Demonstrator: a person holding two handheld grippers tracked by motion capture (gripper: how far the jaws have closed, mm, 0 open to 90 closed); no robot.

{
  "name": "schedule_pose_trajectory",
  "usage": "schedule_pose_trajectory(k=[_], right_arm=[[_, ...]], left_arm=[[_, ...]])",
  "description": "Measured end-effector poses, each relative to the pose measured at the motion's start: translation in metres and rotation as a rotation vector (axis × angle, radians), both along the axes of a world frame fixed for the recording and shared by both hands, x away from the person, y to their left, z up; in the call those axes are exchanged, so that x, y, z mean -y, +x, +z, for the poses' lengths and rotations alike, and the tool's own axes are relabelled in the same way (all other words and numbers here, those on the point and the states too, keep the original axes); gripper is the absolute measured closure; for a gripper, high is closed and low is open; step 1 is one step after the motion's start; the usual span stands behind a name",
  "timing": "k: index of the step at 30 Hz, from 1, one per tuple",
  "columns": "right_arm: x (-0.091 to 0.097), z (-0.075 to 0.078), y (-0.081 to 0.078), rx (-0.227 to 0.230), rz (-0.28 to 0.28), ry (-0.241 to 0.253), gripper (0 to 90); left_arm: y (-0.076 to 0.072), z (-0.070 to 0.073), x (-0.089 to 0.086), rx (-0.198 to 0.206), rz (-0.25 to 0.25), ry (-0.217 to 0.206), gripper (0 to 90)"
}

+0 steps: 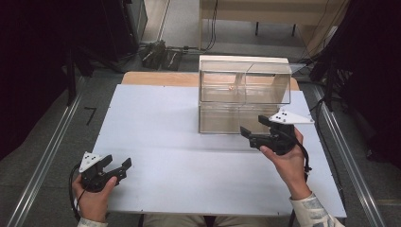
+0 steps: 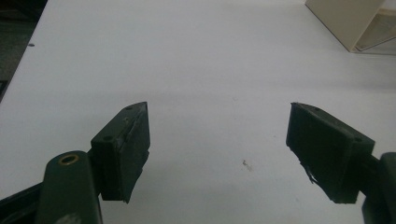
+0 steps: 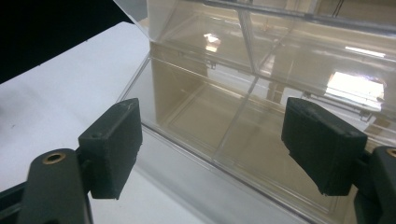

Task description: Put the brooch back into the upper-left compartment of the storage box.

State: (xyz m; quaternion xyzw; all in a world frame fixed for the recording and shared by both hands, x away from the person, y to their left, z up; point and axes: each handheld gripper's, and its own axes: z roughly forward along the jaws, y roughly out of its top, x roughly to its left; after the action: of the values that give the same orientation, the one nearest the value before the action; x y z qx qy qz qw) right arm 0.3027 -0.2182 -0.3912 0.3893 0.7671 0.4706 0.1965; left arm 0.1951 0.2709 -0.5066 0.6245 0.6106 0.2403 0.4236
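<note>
A clear plastic two-tier bin unit (image 1: 244, 94) stands on the white table (image 1: 165, 137) at the back, right of centre. My right gripper (image 1: 250, 126) hovers open just in front of its lower tier, jaws pointing left along the front. In the right gripper view the clear cabinet (image 3: 261, 93) looms close between and beyond the spread jaws, and its compartments look empty. My left gripper (image 1: 120, 166) rests low near the table's front left, open, with nothing between its jaws; in the left gripper view its gripper (image 2: 219, 149) faces bare white table (image 2: 196, 60).
A corner of the bin unit (image 2: 348, 21) shows at the top right of the left gripper view. Black curtains flank the table, metal rails run along both sides, and cables lie on the floor behind (image 1: 161, 52).
</note>
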Motion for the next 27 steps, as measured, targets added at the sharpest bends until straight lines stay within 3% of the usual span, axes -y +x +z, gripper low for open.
schedule_pose_trajectory(k=[27], right_arm=[[0.03,-0.033,-0.014,-0.021,-0.07,-0.024,16.7]], left_arm=[[0.0,0.0,0.001,0.002,0.0,0.001,22.7]])
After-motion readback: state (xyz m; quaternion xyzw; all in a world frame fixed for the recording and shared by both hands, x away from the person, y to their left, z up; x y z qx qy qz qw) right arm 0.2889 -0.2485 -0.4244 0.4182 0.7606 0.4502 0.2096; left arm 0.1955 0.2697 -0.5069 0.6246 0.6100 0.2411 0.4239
